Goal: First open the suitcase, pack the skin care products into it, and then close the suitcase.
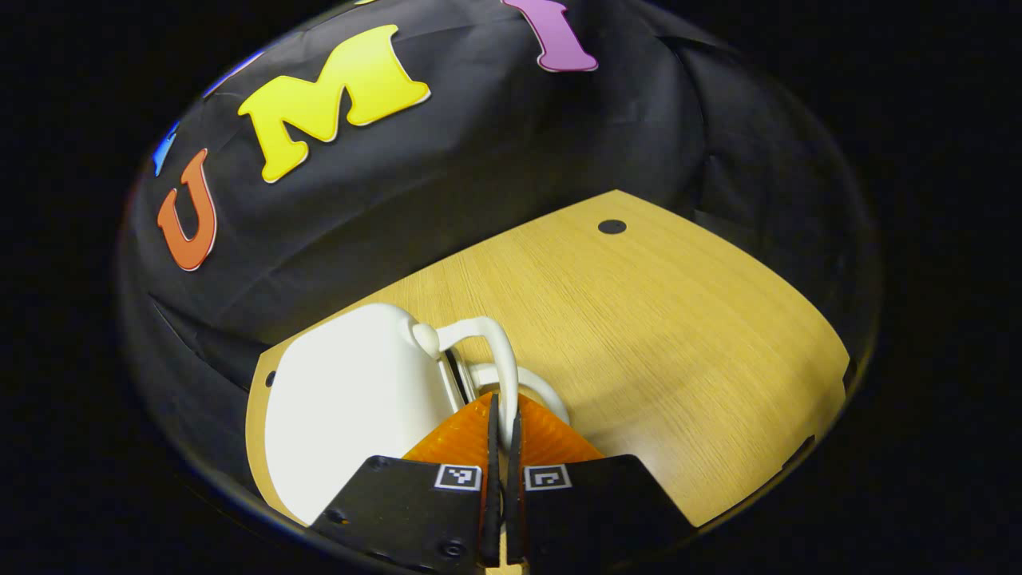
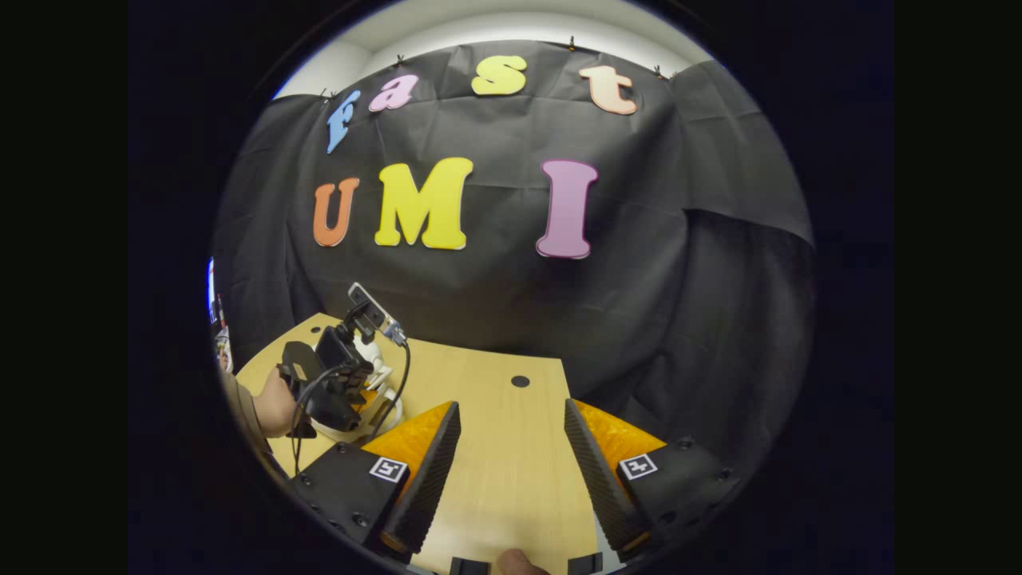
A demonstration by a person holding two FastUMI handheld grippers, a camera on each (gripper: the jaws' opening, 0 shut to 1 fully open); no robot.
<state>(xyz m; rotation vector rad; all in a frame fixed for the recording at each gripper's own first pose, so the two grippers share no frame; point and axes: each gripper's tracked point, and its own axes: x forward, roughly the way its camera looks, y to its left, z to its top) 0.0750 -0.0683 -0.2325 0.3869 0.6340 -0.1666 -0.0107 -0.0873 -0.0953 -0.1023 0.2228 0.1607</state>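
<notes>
I had the left gripper (image 1: 501,435) pinched on the white suitcase's (image 1: 351,399) handle (image 1: 499,359) at the worktop's (image 1: 639,319) seven o'clock corner. The right gripper (image 2: 511,455) hung spread and empty. I judged the opening barely begun; packing and closing remained.

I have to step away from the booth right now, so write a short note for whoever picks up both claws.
Left claw: shut on the white handle of the white suitcase, which sits closed at the near left corner of the wooden table.
Right claw: open, holding nothing, above bare tabletop; from its view the left claw and the hand holding it are at the table's left.
Done: handle gripped.
Left: open the suitcase, pack the skin care products, close it. I cannot say where the products are.
</notes>
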